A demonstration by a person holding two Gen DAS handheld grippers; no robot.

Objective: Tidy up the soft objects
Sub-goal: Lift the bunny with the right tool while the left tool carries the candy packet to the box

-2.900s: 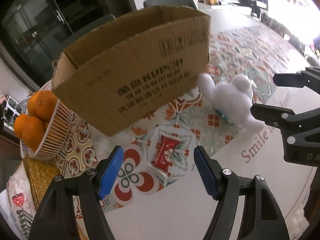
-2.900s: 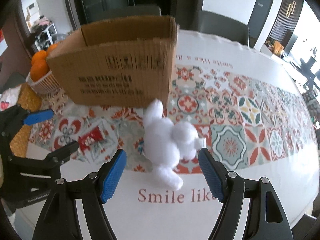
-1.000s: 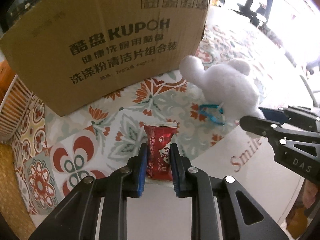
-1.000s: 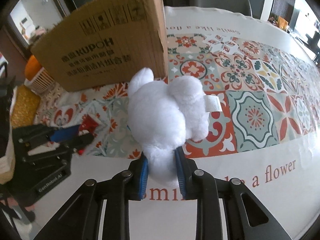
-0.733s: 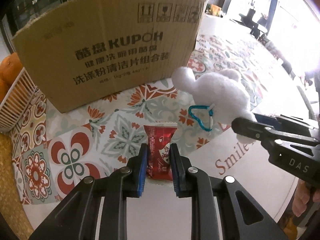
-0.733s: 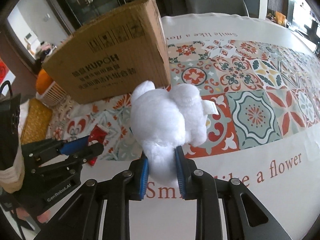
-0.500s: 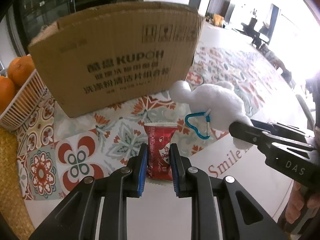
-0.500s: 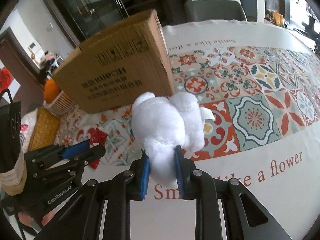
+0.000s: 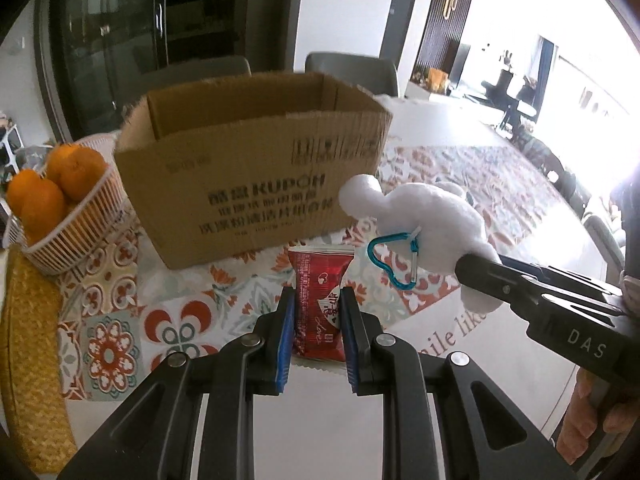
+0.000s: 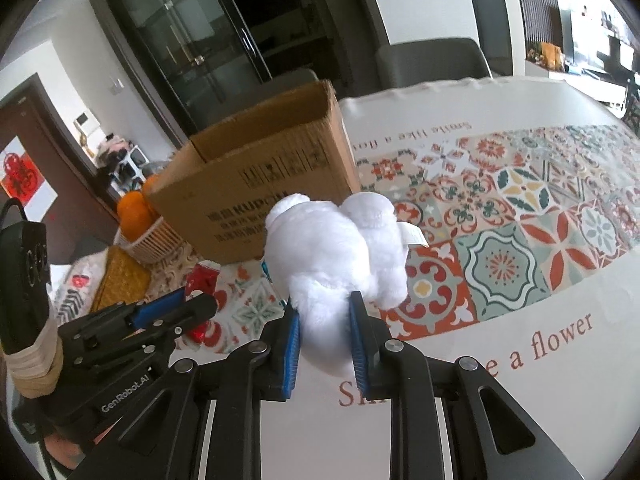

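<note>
My left gripper [image 9: 318, 304] is shut on a red snack packet [image 9: 319, 300], held above the table in front of an open cardboard box [image 9: 256, 184]. In the right wrist view my right gripper [image 10: 324, 312] is shut on the leg of a white plush toy [image 10: 340, 240], which hangs clear of the tablecloth. The same white plush toy [image 9: 432, 220] shows at the right of the left wrist view, with a teal heart-shaped clip [image 9: 394, 260] dangling from it. The box [image 10: 264, 184] stands behind the toy, its top open, its inside mostly hidden.
A white basket [image 9: 76, 232] of oranges [image 9: 52, 188] stands left of the box, beside a woven yellow mat [image 9: 28, 340]. The patterned tablecloth [image 10: 520, 240] stretches to the right. Grey chairs [image 10: 432, 64] stand beyond the table's far edge.
Both grippers have risen with their loads: the packet and the plush toy now hang higher, and the box's open top has come into view. Both grips stay as they were.
</note>
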